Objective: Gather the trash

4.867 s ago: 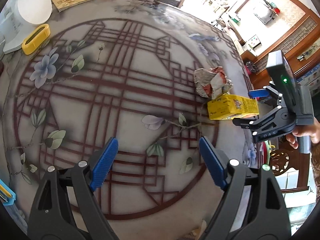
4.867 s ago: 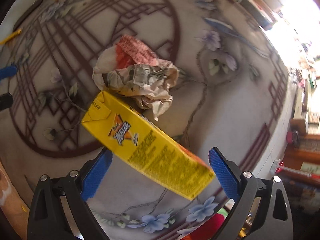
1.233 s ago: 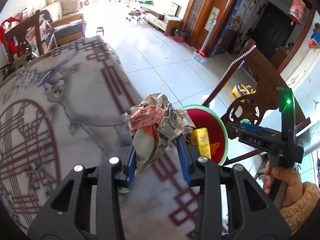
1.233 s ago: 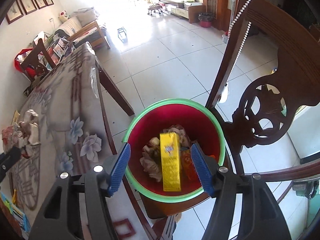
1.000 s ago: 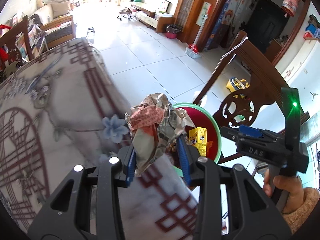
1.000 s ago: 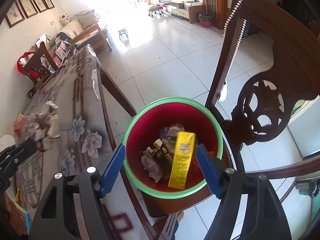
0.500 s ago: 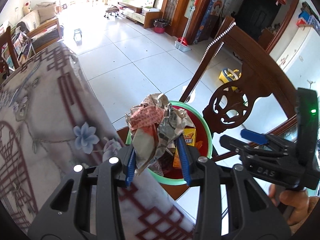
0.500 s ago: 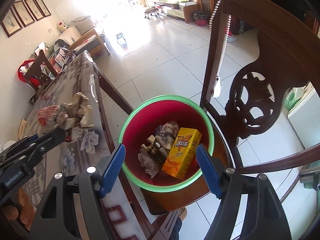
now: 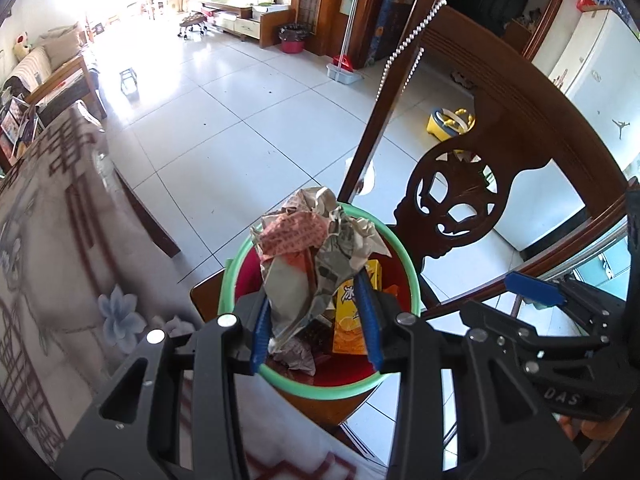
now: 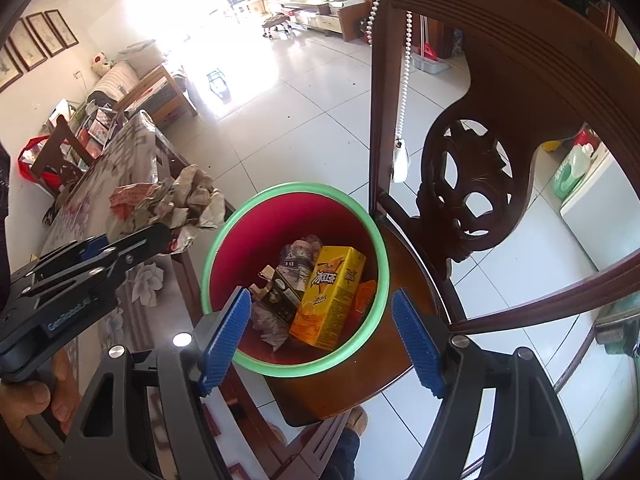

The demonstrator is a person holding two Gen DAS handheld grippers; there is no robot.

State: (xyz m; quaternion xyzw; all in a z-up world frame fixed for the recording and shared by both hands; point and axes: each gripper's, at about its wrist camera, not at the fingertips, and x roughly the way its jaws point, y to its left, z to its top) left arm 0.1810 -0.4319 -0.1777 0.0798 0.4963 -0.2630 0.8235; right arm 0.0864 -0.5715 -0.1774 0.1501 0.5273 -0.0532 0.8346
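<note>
a: left side first. what do i have nearest the lens?

b: i read the left tongs (image 9: 316, 320) closed on the crumpled paper wad (image 9: 316, 256), blue pads pressed against both its flanks. the wad stands up out of the grip and hangs over the near side of the bin (image 9: 232, 280). from the right camera the same wad (image 10: 168, 200) sits beside the green rim, not yet inside it.

a: and the right side?

b: the right tongs (image 10: 320, 336) are spread wide with nothing between them, held over the bin's front edge (image 10: 296, 364).

a: contents of the bin?

b: red inside, green rim. i note a yellow juice carton (image 10: 332, 296) leaning against other rubbish, a small dark box (image 10: 280, 296) beside it, and more crumpled paper underneath. the bin rests on the seat of a dark wooden chair (image 10: 472, 184).

a: further out?

b: the desk (image 9: 48, 264) with its flowered cloth lies to the left of the bin. past the chair back, white tiled floor (image 9: 224, 104) runs off toward a bright room.
</note>
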